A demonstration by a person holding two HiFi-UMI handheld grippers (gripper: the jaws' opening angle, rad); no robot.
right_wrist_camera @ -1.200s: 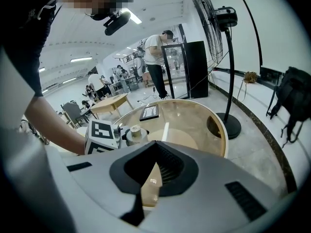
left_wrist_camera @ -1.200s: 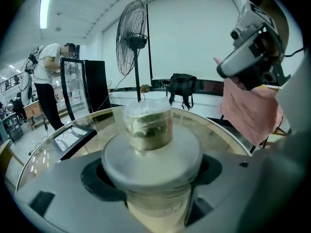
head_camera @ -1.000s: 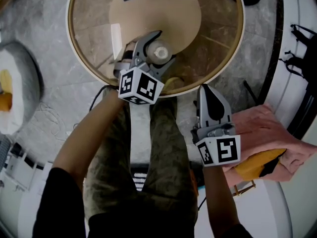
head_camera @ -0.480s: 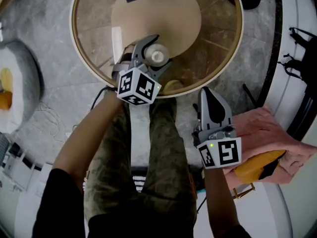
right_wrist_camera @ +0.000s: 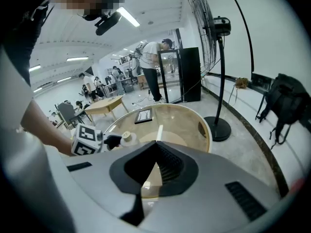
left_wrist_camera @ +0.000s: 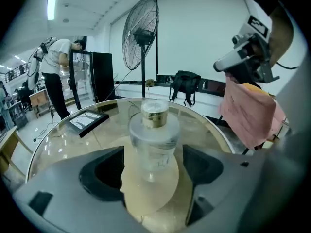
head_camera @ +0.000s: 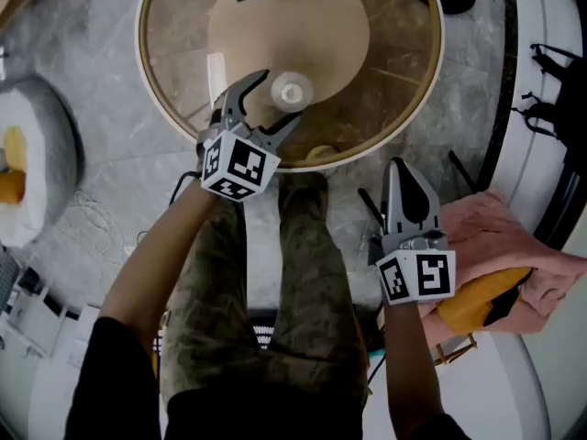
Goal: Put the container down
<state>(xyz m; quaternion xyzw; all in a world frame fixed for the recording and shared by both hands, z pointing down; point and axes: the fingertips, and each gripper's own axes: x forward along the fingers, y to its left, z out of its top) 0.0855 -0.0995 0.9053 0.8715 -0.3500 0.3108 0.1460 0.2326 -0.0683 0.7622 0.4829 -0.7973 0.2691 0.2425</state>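
Left gripper [head_camera: 278,99] — jaws spread wide, nothing pinched. Clear container [left_wrist_camera: 154,135] with gold collar upright between them, gap on either side, standing on round glass table [head_camera: 404,108] near its edge. Right gripper [head_camera: 404,169] — jaws pressed together, empty, off the table, beside pink cloth [head_camera: 495,236].

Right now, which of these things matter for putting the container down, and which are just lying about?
Part of the job: clear round container with gold cap; left gripper, jaws apart around it; round glass table.
Just lying about: pink cloth; black flat frame; tall pedestal fan; black backpack; right gripper, shut and empty.
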